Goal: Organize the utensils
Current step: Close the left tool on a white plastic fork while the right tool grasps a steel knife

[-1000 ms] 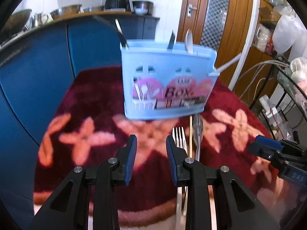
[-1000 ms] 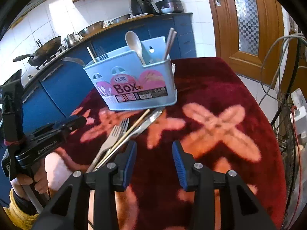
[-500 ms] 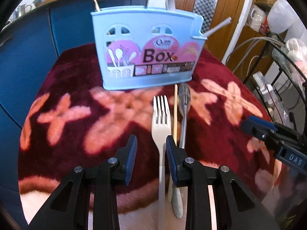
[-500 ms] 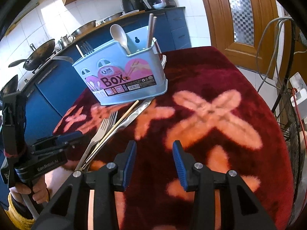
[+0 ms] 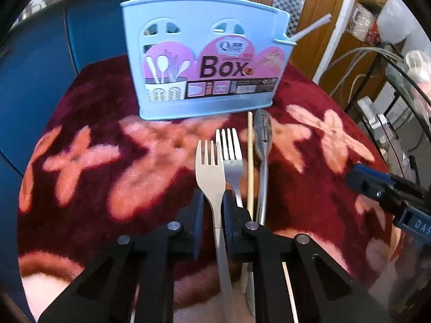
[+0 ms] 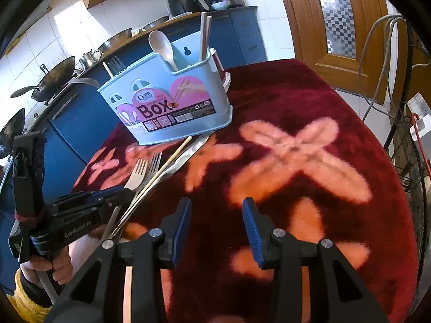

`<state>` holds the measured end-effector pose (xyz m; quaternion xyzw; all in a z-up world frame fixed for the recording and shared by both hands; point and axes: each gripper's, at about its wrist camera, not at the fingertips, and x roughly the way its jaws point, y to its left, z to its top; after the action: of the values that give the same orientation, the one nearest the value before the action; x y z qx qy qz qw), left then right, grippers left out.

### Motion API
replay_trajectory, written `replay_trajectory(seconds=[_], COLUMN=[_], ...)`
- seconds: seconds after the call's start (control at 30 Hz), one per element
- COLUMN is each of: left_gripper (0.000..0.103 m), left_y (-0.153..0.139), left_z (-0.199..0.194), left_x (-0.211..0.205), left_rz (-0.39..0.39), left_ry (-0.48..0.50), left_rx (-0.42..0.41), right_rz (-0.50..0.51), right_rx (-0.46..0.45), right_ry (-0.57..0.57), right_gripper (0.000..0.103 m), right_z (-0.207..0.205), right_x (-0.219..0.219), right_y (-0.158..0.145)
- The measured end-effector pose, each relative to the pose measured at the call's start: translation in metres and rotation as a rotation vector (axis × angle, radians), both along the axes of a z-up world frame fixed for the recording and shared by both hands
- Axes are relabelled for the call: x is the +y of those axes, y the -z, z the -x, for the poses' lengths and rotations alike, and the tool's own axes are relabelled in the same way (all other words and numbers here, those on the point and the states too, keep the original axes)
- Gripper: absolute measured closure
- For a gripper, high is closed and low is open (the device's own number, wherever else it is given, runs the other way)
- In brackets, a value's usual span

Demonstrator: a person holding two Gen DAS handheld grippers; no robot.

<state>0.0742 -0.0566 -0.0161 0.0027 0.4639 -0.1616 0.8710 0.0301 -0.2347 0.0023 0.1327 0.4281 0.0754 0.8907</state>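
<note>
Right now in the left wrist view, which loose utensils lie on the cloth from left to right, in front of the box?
Pale fork between the left gripper's jaws → metal fork → chopstick → metal spoon.

Floral red tablecloth (image 5: 89, 167) under utensil box (image 5: 204, 62)

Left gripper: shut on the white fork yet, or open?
Shut on it. The left gripper jaws have just been closing, and both pads press the white fork at its neck.
</note>
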Motion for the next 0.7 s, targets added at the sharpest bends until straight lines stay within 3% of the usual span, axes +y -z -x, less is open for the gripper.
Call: replay_trajectory(seconds=[0.17, 0.3, 0.7], left_gripper=[0.090, 0.090, 0.077], left_y=[-0.004, 0.002, 0.009], left_z=[-0.001, -0.010, -0.045], left_x=[0.013, 0.027, 0.035], left_rz=[-0.028, -0.032, 0.051], left_ry=[-0.071, -0.127, -0.111], left_rx=[-0.037, -0.003, 0.089], right_rz=[0.008, 0.014, -0.026], right_rx=[0.007, 0.017, 0.085], right_ry=[-0.008, -0.019, -0.023], right_gripper=[0.060, 0.060, 0.060], right_z=[-0.003, -0.006, -0.046], right_x=[0.005, 0.010, 0.019], right_y=[0.000, 0.000, 0.002])
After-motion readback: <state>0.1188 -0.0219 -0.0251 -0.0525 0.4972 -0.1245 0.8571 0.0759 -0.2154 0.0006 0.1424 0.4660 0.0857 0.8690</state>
